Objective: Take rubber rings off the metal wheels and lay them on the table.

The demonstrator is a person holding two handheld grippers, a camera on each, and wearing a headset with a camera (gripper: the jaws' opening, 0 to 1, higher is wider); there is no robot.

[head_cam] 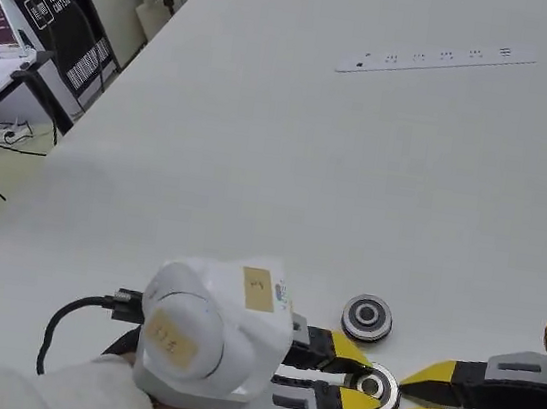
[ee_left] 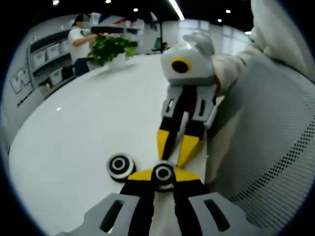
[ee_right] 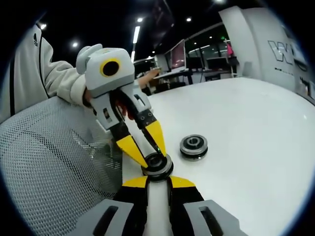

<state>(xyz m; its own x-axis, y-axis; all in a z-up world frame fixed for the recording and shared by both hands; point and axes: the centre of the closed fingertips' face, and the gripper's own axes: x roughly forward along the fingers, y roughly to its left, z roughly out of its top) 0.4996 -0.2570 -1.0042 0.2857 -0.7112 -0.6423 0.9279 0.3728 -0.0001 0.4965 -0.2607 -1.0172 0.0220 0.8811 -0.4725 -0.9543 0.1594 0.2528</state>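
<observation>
Reaching in low from opposite sides of the white table (head_cam: 259, 162), the left gripper (head_cam: 363, 383) and right gripper (head_cam: 400, 395) meet nose to nose. Both have their jaws narrowed onto one metal wheel (head_cam: 373, 387) near the table's front edge. A second wheel (head_cam: 366, 318) lies flat just beside it.

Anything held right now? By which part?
One metal wheel, gripped by both: left gripper and right gripper pinch its outer rim from opposite sides. The second wheel lies free on the table.

left gripper (head_cam: 365, 385), lower left of the head view, points right from a white-sleeved arm (head_cam: 67, 394), jaws clamped around a wheel (head_cam: 375, 387); right gripper (head_cam: 400, 395), lower right, points left, jaws narrowed onto its rim.
</observation>
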